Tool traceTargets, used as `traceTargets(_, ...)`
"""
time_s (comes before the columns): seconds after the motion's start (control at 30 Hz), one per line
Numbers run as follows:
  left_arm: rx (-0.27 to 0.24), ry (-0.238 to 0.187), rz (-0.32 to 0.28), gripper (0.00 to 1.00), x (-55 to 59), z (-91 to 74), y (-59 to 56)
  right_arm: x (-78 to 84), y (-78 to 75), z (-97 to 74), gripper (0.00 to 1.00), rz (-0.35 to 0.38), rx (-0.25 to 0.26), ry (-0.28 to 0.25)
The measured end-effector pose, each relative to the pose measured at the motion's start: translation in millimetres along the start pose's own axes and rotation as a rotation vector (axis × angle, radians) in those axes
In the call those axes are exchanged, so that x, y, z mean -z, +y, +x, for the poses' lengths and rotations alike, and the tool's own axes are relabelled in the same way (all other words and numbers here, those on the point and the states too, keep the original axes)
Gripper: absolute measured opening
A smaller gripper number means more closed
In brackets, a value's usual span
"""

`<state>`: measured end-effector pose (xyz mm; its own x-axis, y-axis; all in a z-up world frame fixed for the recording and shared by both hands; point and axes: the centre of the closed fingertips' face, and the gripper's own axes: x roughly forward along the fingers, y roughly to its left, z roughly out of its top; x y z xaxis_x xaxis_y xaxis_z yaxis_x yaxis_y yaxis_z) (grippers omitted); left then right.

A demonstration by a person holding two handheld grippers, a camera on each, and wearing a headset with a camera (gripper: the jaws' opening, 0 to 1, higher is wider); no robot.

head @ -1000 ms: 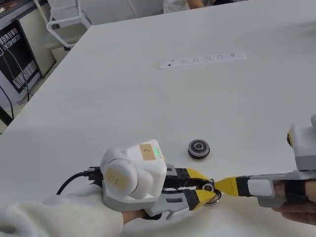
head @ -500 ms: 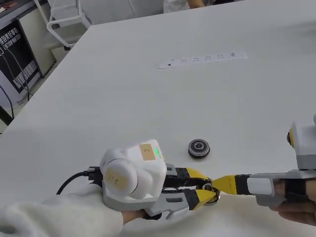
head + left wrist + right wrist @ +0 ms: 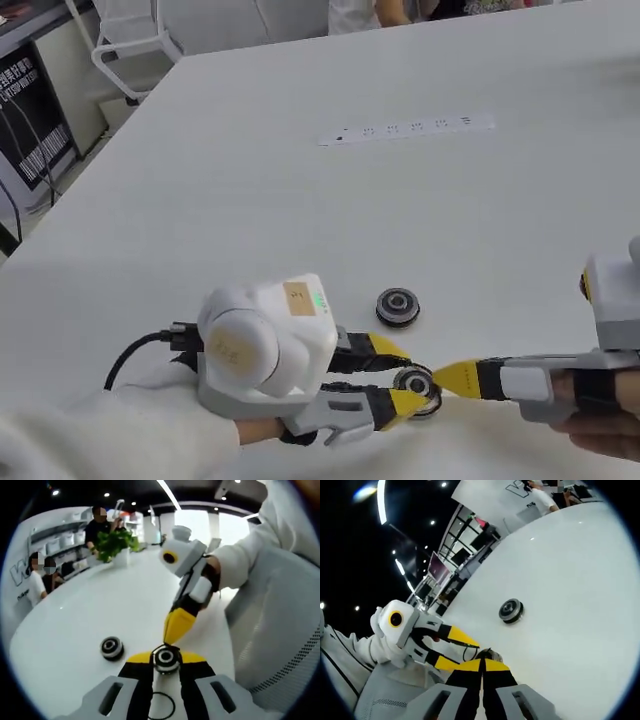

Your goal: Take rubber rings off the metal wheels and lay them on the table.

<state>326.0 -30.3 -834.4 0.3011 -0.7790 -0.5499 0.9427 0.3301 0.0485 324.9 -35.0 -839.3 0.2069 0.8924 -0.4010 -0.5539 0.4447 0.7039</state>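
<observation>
My left gripper is shut on a small metal wheel near the table's front edge; in the left gripper view the wheel sits between the yellow tips. My right gripper comes in from the right, jaws together, its tip touching the wheel's edge; I cannot tell whether it pinches a ring. The right gripper has the wheel just beyond its tips. A second wheel with its black rubber ring lies on the table just beyond. A loose black ring lies under the left jaws.
A white power strip lies across the middle of the white table. The left gripper's black cable trails to the left. A white chair stands past the far left corner. People sit at the table's far end.
Very little: the held wheel and both gripper tips sit slightly further left, and the head view itself has shifted a bit.
</observation>
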Motion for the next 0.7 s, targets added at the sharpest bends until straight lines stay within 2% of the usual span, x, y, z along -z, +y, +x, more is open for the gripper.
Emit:
traceTargets(0.03,-0.013,0.004,0.023,0.20,-0.4,-2.5,2.4,0.1,0.9,-0.1,0.00,-0.001,0.000,0.002)
traceTargets(0.17,-0.021,0.000,0.019,0.22,-1.6,-5.4,4.9,1.4,4.7,-0.2,0.00,-0.016,-0.002,0.010)
traceTargets(0.37,-0.022,0.046,0.035,0.21,9.7,-5.0,4.9,1.2,6.1,-0.4,0.00,-0.026,-0.004,0.014)
traceTargets(0.43,-0.017,0.050,0.040,0.22,10.5,-5.2,4.0,1.1,6.5,-0.6,0.00,-0.030,-0.004,0.015)
traceTargets(0.7,-0.021,-0.009,-0.010,0.24,-3.1,-15.5,8.3,-0.5,11.3,-1.6,0.00,-0.052,-0.002,0.016)
